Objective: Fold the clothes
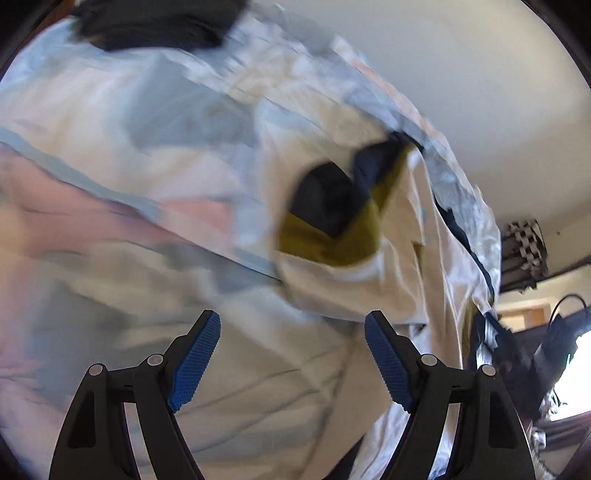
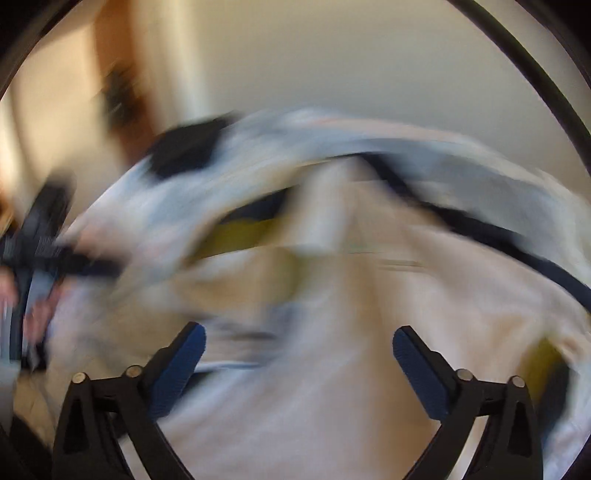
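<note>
Pale wall [image 1: 461, 74] behind a bed of heaped clothes. White shirt [image 1: 332, 288] lies just ahead of left gripper [image 1: 291, 325]; right gripper [image 2: 299, 339] further back. Both jaws apart, empty.

Ahead of my left gripper [image 1: 293, 334] a garment [image 1: 332, 280] lies spread on the bed cover [image 1: 110, 147], its neck opening [image 1: 328, 210] just beyond the fingertips. A second piece of clothing [image 1: 159, 22] lies at the bed's far edge. My right gripper [image 2: 299, 345] hangs over the same garment; the wall [image 2: 369, 66] stands behind the bed.
</note>
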